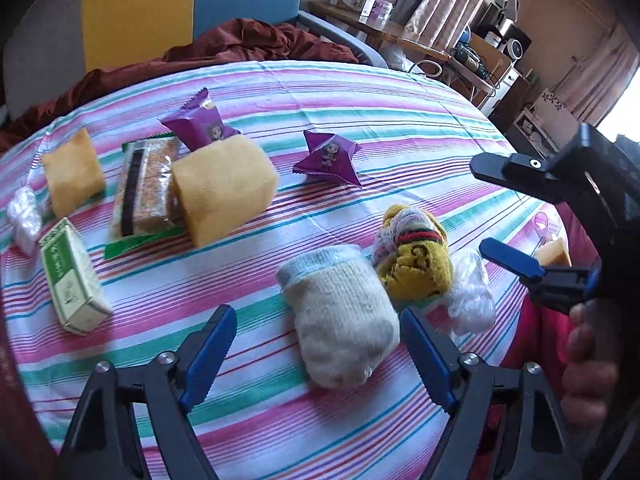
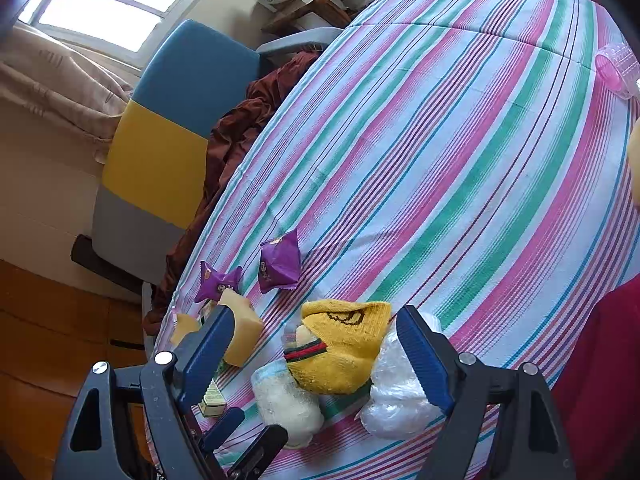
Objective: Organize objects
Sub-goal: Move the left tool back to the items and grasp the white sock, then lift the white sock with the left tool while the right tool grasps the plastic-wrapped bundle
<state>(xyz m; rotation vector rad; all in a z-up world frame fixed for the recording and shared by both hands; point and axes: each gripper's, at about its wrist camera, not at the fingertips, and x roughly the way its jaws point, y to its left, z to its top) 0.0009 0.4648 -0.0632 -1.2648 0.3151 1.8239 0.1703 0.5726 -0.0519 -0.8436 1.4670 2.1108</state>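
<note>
Here, I have two tools over a counter (image 1: 360,92) draped in a pink, green and white striped cloth. My left tool (image 1: 318,364) has its jaws apart and empty, with the rolled white sock (image 1: 340,316) lying between them, untouched. Just right of that sock sits a yellow sock (image 1: 416,256), then a clear plastic bag (image 1: 470,292). My right tool (image 2: 316,354) stands wide, holding nothing, above the yellow sock and the bag. Farther left lie two yellow sponges (image 1: 224,188), a wrapped snack bar (image 1: 146,188) and a green-and-white box (image 1: 72,276). Two purple packets (image 1: 328,156) lie beyond.
</note>
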